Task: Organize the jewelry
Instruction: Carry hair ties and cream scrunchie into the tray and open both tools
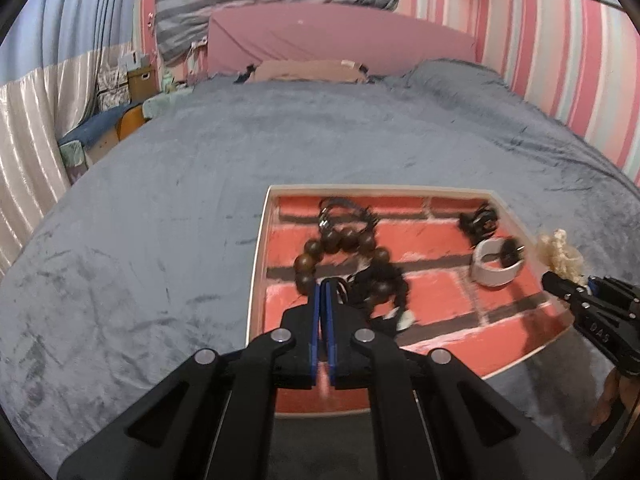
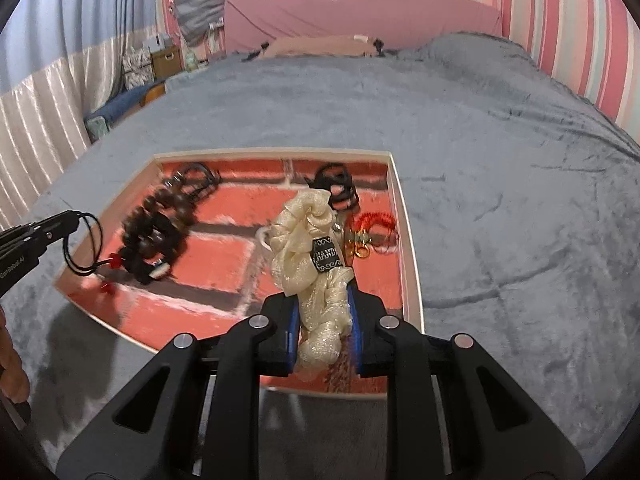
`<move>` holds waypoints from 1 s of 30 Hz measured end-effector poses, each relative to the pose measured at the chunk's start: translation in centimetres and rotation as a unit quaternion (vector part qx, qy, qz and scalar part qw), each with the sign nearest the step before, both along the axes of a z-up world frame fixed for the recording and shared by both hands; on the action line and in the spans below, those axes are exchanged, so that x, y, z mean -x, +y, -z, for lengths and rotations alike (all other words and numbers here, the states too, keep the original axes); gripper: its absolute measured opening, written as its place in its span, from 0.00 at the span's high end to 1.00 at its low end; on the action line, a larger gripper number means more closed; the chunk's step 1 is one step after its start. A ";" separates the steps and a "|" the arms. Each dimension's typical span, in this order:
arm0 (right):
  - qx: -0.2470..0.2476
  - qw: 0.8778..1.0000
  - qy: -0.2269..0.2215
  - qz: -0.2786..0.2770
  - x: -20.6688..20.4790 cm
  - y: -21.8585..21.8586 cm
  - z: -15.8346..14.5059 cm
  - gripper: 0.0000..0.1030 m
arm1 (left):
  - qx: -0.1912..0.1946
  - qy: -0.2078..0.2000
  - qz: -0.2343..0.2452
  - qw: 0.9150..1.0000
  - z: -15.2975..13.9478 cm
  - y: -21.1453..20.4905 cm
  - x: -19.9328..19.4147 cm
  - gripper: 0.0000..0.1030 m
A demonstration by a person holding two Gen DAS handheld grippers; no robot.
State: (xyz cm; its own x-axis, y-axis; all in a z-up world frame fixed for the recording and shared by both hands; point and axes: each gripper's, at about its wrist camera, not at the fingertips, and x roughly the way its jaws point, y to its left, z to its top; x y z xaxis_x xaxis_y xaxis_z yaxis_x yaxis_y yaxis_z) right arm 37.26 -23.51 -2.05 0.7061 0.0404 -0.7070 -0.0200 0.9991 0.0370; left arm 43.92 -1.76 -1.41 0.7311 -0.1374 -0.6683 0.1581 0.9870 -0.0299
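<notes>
A shallow tray point(image 1: 259, 248) with a red brick-pattern floor lies on the bed; it also shows in the right wrist view point(image 2: 412, 264). My left gripper point(image 1: 323, 286) is shut on a thin black cord loop point(image 2: 86, 240) with red beads, held over the tray's left side. A dark wooden bead bracelet point(image 1: 340, 246) lies under it. My right gripper point(image 2: 322, 300) is shut on a cream scrunchie point(image 2: 304, 240) with a black tag, above the tray's right part. A white bangle point(image 1: 496, 266), black hair ties point(image 1: 478, 220) and a red-gold charm point(image 2: 370, 232) lie in the tray.
The tray sits on a grey plush bedspread point(image 1: 160, 208). A pink headboard point(image 1: 340, 36) and striped pink wall stand behind. Boxes and furniture point(image 1: 136, 80) stand beside the bed at the left.
</notes>
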 end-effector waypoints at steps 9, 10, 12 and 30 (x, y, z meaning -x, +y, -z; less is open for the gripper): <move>-0.010 0.999 0.032 -0.006 -1.7 -0.1 3.0 0.76 | -0.014 0.022 -0.019 0.999 3.4 1.0 -1.6 0.96; -0.003 0.999 0.033 -0.007 -1.7 0.1 3.3 0.76 | -0.017 0.023 -0.021 0.999 3.5 1.0 -1.6 0.96; 0.003 0.999 0.030 -0.009 -1.6 0.3 3.4 0.74 | -0.021 0.023 -0.023 0.999 3.6 1.0 -1.6 0.96; 0.022 0.999 -0.030 -0.006 2.1 -0.1 -1.6 0.16 | -0.024 -0.024 -0.026 0.999 -0.3 0.7 2.5 0.33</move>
State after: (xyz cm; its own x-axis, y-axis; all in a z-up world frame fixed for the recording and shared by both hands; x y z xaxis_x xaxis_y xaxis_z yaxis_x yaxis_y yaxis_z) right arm 35.14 -23.59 -0.48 0.7475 0.0186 -0.6641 -0.0320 0.9995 -0.0080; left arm 41.39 -1.10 -1.07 0.7677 -0.0669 -0.6373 0.1071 0.9939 0.0247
